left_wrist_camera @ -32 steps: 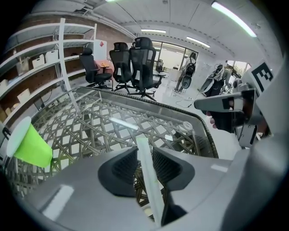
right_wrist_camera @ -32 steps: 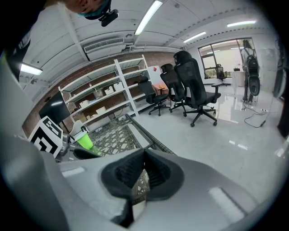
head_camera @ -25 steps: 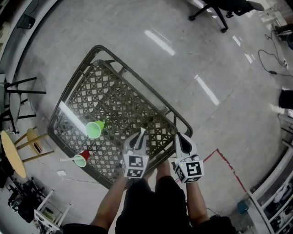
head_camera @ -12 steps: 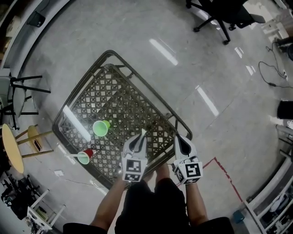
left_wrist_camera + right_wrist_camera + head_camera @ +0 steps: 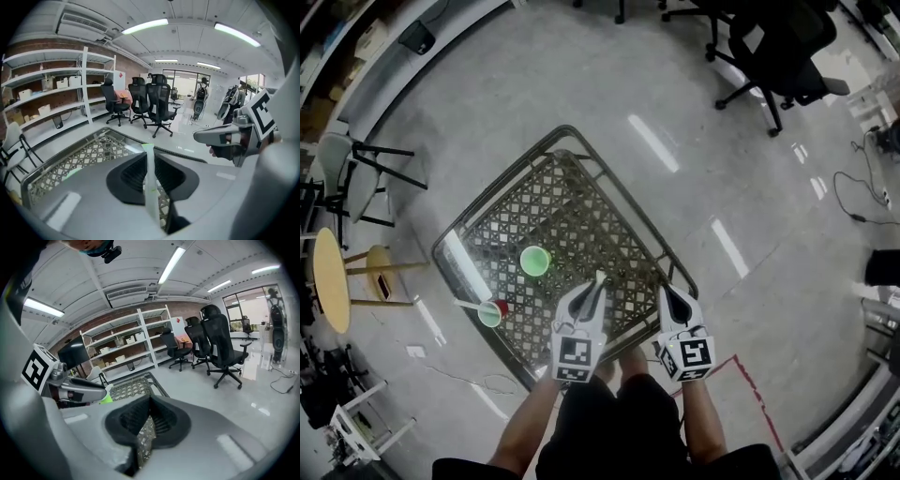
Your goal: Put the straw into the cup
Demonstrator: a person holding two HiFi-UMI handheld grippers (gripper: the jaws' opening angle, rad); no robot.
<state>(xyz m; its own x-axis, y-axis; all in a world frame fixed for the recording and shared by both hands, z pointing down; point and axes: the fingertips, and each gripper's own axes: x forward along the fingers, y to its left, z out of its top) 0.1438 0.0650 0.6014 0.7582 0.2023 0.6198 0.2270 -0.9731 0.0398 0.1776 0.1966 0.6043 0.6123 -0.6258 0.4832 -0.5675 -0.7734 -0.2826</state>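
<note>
A green cup (image 5: 534, 261) stands on the lattice-topped table (image 5: 581, 202). At the table's left edge lies a red-and-green cup (image 5: 493, 313) with a pale straw poking out to its left. My left gripper (image 5: 597, 283) hangs over the table's near edge, shut on a pale green straw (image 5: 150, 187) that sticks out past its fingertips. That gripper (image 5: 149, 161) points over the table toward the room. My right gripper (image 5: 667, 292) is beside it on the right, shut with nothing between its jaws (image 5: 149, 401). The green cup is to the far left of both grippers.
The table has a dark metal frame (image 5: 666, 246) and stands on a glossy grey floor. Office chairs (image 5: 773, 52) stand at the back right, folding stools and a round yellow table (image 5: 328, 281) at the left. White shelving (image 5: 51, 93) lines a brick wall.
Both grippers have risen above the table's near edge. The left one still holds the straw and the right one stays shut. The table and cups now sit higher and further right in the head view.
</note>
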